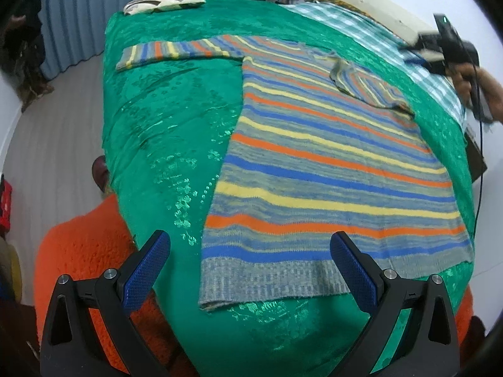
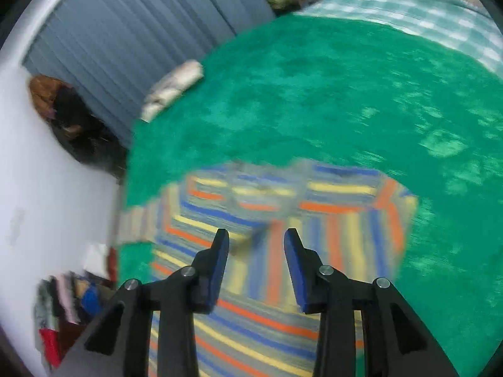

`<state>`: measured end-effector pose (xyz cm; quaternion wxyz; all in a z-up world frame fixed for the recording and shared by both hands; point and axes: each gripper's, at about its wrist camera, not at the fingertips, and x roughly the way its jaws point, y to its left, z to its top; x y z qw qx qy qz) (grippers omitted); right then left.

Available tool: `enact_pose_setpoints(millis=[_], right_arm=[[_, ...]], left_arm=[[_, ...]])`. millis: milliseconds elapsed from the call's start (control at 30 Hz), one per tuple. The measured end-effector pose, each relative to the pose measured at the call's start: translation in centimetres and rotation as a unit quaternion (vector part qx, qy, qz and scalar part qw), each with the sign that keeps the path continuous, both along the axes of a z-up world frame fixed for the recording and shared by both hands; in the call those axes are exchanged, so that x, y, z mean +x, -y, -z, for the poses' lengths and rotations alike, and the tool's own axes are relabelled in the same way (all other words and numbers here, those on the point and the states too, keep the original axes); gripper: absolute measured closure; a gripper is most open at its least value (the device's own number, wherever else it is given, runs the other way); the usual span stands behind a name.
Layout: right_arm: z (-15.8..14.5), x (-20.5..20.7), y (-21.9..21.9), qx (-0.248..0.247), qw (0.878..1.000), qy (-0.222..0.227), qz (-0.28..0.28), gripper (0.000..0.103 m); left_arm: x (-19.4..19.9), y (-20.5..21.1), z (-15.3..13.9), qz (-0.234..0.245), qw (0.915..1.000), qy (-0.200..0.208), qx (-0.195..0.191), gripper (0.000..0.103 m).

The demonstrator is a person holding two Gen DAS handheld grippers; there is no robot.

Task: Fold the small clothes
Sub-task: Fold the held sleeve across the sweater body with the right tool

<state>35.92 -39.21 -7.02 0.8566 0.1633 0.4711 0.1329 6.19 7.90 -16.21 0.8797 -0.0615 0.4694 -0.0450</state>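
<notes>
A knitted sweater (image 1: 314,157) with orange, yellow and blue stripes lies flat on a green bedspread (image 1: 163,119). Its left sleeve (image 1: 176,51) stretches straight out to the side. The right sleeve (image 1: 361,84) is folded in over the chest. My left gripper (image 1: 250,235) hangs open over the grey hem with nothing between its fingers. In the blurred right wrist view, my right gripper (image 2: 257,232) hovers above the folded sleeve area of the sweater (image 2: 267,323), jaws apart and empty. A hand (image 1: 484,88) carries that gripper at the bed's far right.
A checked white-and-green cloth (image 1: 361,28) covers the far right of the bed. A folded pale cloth (image 1: 163,1) sits at the far edge. Fuzzy orange clothing (image 1: 81,251) is at the near left. Blue-grey curtains (image 1: 78,15) and a clothes pile (image 2: 63,308) stand beyond the bed.
</notes>
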Motion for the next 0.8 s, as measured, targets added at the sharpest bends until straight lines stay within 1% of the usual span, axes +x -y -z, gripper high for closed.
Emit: enact_pose_setpoints(millis=[33, 67, 133, 167, 200, 233, 267, 300, 333, 367, 400, 433, 500, 533, 567, 633, 667, 700, 733, 800], right_arm=[[1.0, 0.3, 0.1, -0.037, 0.999, -0.019, 0.001, 0.065], [1.6, 0.2, 0.2, -0.062, 0.998, -0.032, 0.000, 0.065], [3.1, 0.0, 0.9, -0.118, 0.991, -0.058, 0.004, 0.065], [4.4, -0.4, 1.5, -0.149, 0.986, -0.072, 0.020, 0.059], [5.3, -0.8, 2.1, -0.160, 0.983, -0.080, 0.032, 0.053], [6.4, -0.8, 2.7, -0.160, 0.982, -0.087, 0.046, 0.046], [7.2, -0.9, 3.3, -0.144, 0.984, -0.092, 0.053, 0.046], [7.6, -0.8, 3.7, -0.126, 0.986, -0.097, 0.051, 0.049], [8.6, -0.7, 3.8, -0.104, 0.987, -0.111, 0.043, 0.083], [9.6, -1.0, 4.3, -0.116, 0.985, -0.122, 0.046, 0.097], [10.0, -1.3, 4.7, -0.141, 0.980, -0.125, 0.059, 0.098], [10.2, -1.5, 5.1, -0.147, 0.979, -0.125, 0.065, 0.098], [10.7, -2.1, 5.9, -0.150, 0.978, -0.126, 0.074, 0.098], [10.7, -2.1, 5.9, -0.149, 0.979, -0.124, 0.071, 0.095], [10.4, -2.1, 5.8, -0.155, 0.978, -0.122, 0.065, 0.084], [9.4, -1.9, 5.7, -0.174, 0.976, -0.112, 0.061, 0.074], [8.2, -1.9, 5.7, -0.186, 0.976, -0.092, 0.063, 0.074], [7.6, -1.6, 5.9, -0.187, 0.977, -0.081, 0.062, 0.074], [6.6, -1.3, 5.8, -0.174, 0.981, -0.061, 0.051, 0.074], [5.8, 0.0, 5.2, -0.125, 0.991, -0.046, 0.012, 0.074]], left_arm=[[0.1, 0.0, 0.1, -0.001, 1.0000, -0.002, -0.002, 0.001], [0.3, 0.0, 0.2, -0.003, 1.0000, -0.004, -0.005, 0.001], [0.3, 0.1, 0.4, -0.003, 1.0000, -0.008, -0.004, 0.001], [0.3, 0.2, 0.5, -0.002, 0.9999, -0.010, -0.001, 0.001], [0.3, 0.4, 0.5, -0.001, 0.9999, -0.010, 0.001, 0.001], [0.2, 0.5, 0.5, 0.000, 0.9999, -0.010, 0.004, 0.001], [0.2, 0.8, 0.6, 0.003, 0.9999, -0.010, 0.008, 0.001], [0.3, 1.0, 0.6, 0.005, 0.9999, -0.010, 0.013, 0.001], [0.4, 1.1, 0.7, 0.008, 0.9998, -0.011, 0.016, 0.001], [0.4, 1.3, 0.7, 0.010, 0.9997, -0.012, 0.019, 0.001], [0.3, 1.4, 0.8, 0.012, 0.9996, -0.013, 0.021, 0.001], [0.3, 1.6, 0.8, 0.015, 0.9996, -0.012, 0.023, 0.001], [0.4, 1.8, 0.9, 0.018, 0.9994, -0.013, 0.027, 0.001], [0.5, 1.9, 1.0, 0.020, 0.9993, -0.016, 0.028, 0.001], [0.5, 1.9, 1.1, 0.020, 0.9992, -0.019, 0.028, 0.001], [0.5, 1.8, 1.1, 0.019, 0.9993, -0.019, 0.027, 0.001], [0.5, 1.7, 1.0, 0.017, 0.9994, -0.018, 0.025, 0.001], [0.5, 1.6, 0.9, 0.014, 0.9995, -0.016, 0.023, 0.001], [0.6, 1.4, 0.7, 0.011, 0.9997, -0.012, 0.019, 0.001], [0.7, 1.3, 0.5, 0.006, 0.9998, -0.009, 0.016, 0.001]])
